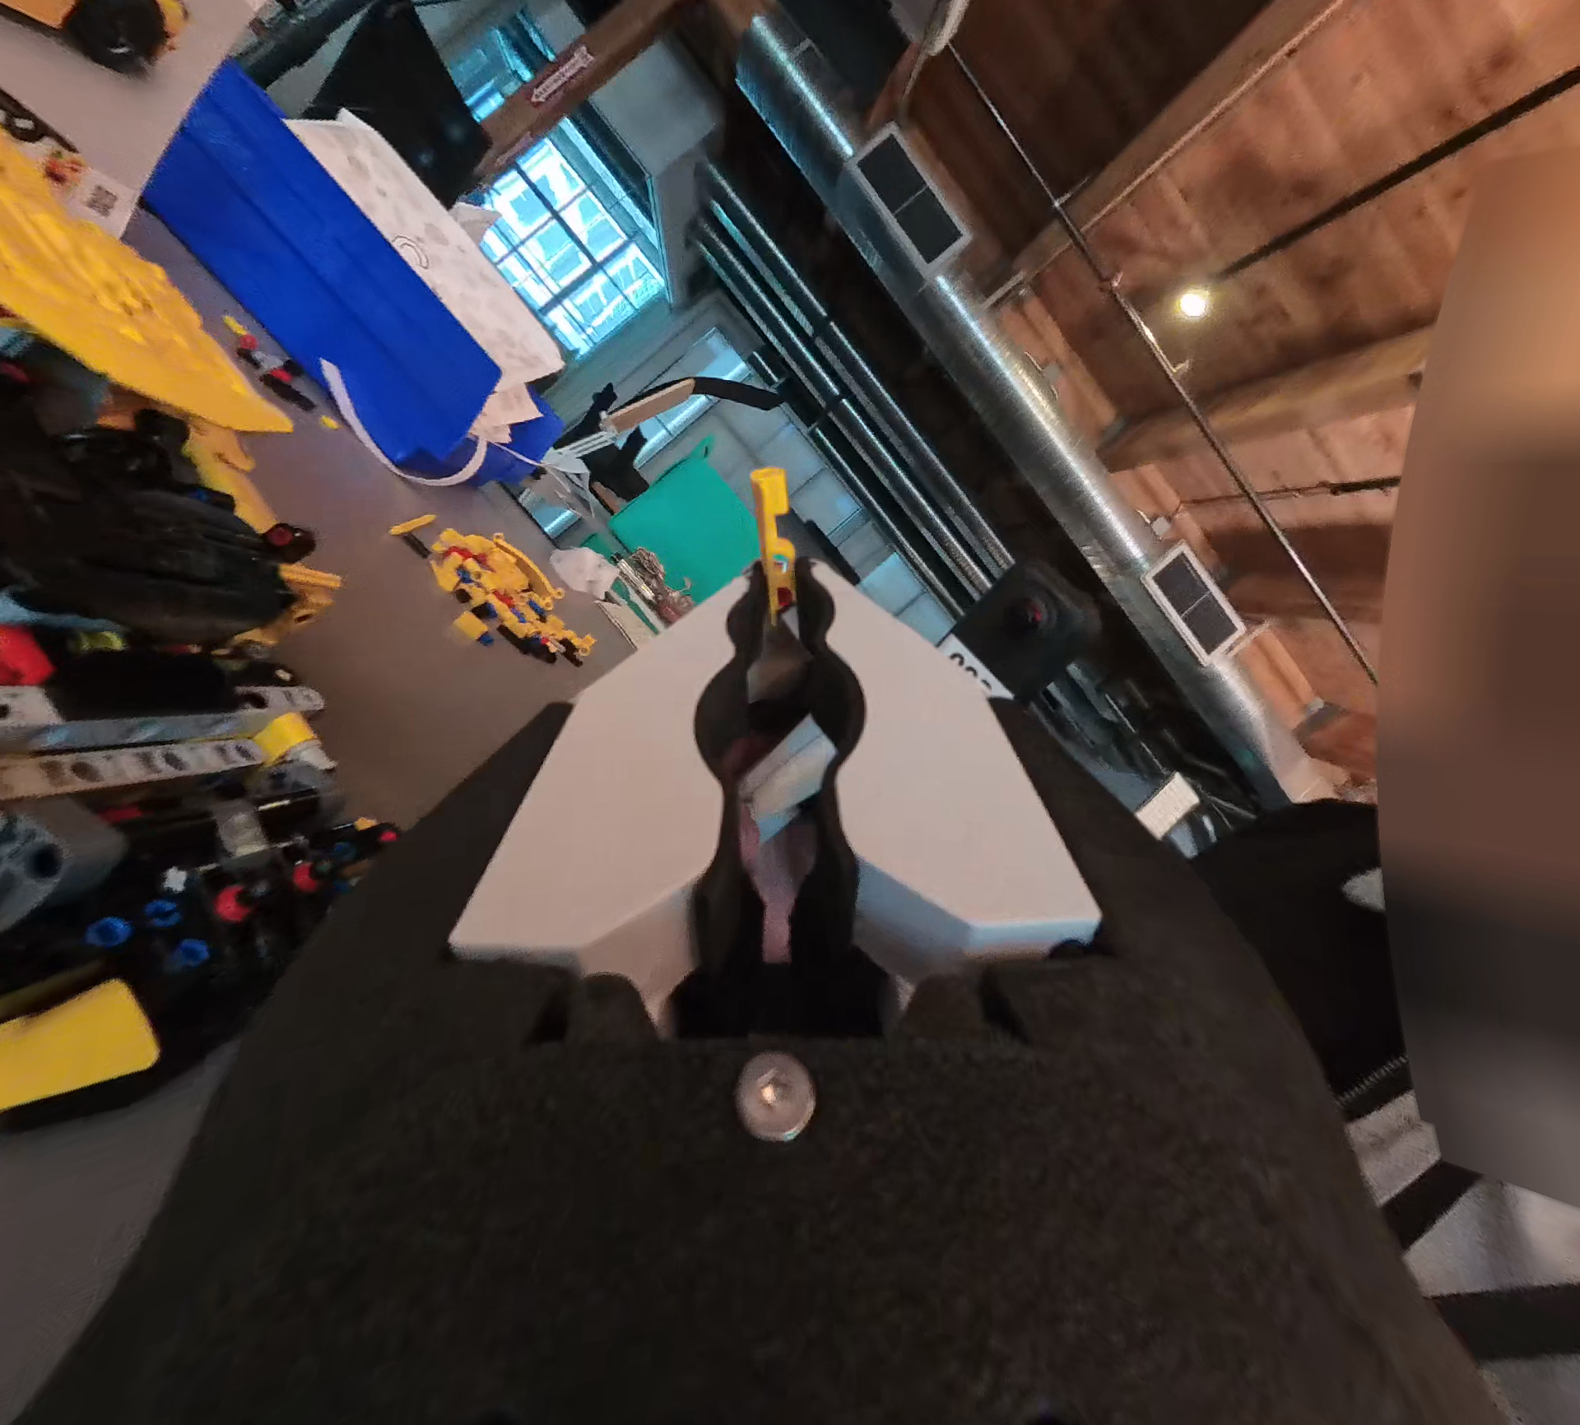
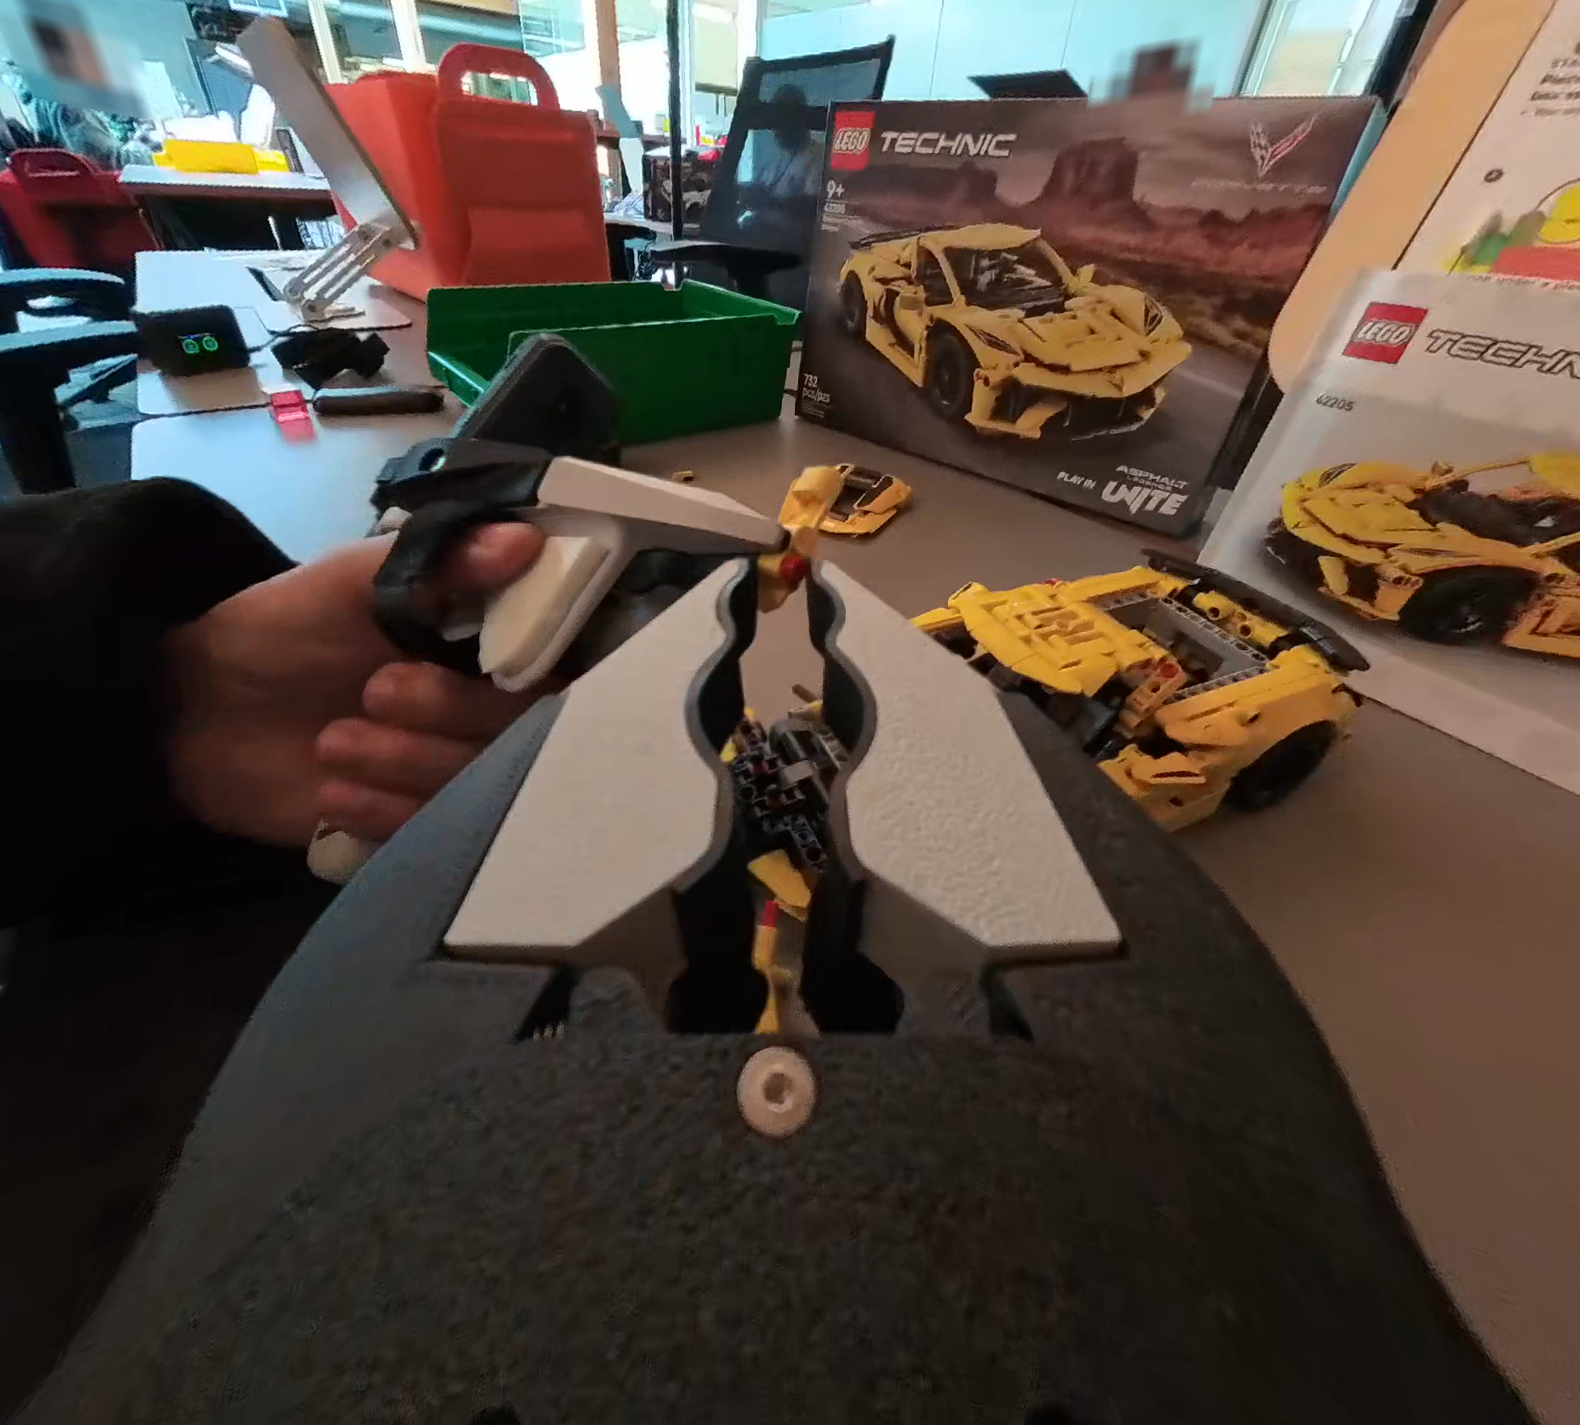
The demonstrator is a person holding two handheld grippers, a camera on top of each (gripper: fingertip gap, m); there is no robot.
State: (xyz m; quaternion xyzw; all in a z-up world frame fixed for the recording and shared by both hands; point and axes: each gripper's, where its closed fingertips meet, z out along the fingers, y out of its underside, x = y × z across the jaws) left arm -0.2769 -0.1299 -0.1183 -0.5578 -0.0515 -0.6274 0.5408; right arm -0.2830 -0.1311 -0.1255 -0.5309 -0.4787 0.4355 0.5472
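Note:
In the left wrist view my left gripper (image 1: pixel 776 582) is tilted up toward the ceiling and shut on a thin yellow brick piece (image 1: pixel 772 521) that sticks out past its tips. In the right wrist view a hand (image 2: pixel 282 683) holds the left gripper (image 2: pixel 782 533) in from the left. Its tip meets my right gripper (image 2: pixel 782 572), whose fingers stand close on either side of the same yellow piece with a red pin (image 2: pixel 791 570). A black and yellow sub-assembly (image 2: pixel 782 777) lies on the table below, seen through the gap between the fingers.
A part-built yellow brick car (image 2: pixel 1146 666) sits right of the grippers, with a loose yellow panel (image 2: pixel 846 499) behind. A printed box (image 2: pixel 1069 290), a booklet (image 2: pixel 1436 461) and a green bin (image 2: pixel 616 350) stand at the back. A blue bin (image 1: pixel 325 273) and loose parts (image 1: pixel 504 597) show on the left. Less than 4 cm separates the two grippers' tips. The part-built yellow brick car (image 2: pixel 1146 666) is about equally far from each gripper, around 15 cm.

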